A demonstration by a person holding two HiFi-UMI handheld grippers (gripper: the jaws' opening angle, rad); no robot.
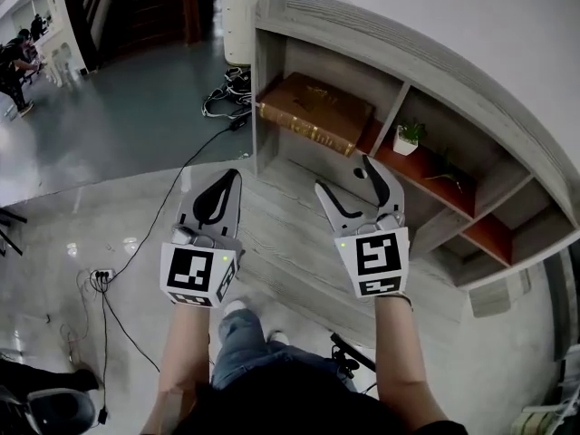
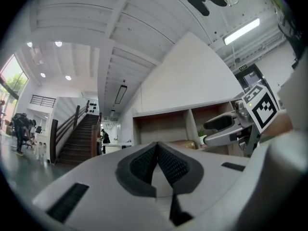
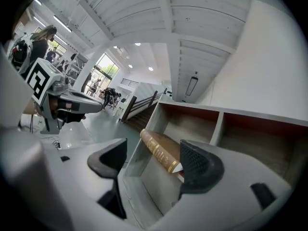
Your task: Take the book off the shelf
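Observation:
A thick brown book (image 1: pixel 313 111) with gold lettering on its spine lies flat on the reddish board of the grey shelf unit's (image 1: pixel 426 66) upper left compartment. My right gripper (image 1: pixel 344 175) is open just in front of that compartment, short of the book and holding nothing. In the right gripper view the book (image 3: pixel 161 150) shows between the two spread fingers of the right gripper (image 3: pixel 154 162), still some way off. My left gripper (image 1: pixel 232 176) hangs to the left of the shelf with its jaws shut and empty. They meet in the left gripper view as well (image 2: pixel 157 147).
A small potted plant (image 1: pixel 408 137) stands in the compartment to the book's right. Black cables (image 1: pixel 227 98) lie on the floor by the shelf's left end, and a power strip (image 1: pixel 101 275) sits nearer me. A white round stand (image 1: pixel 240 16) is behind the shelf. A person (image 1: pixel 14 62) sits far left.

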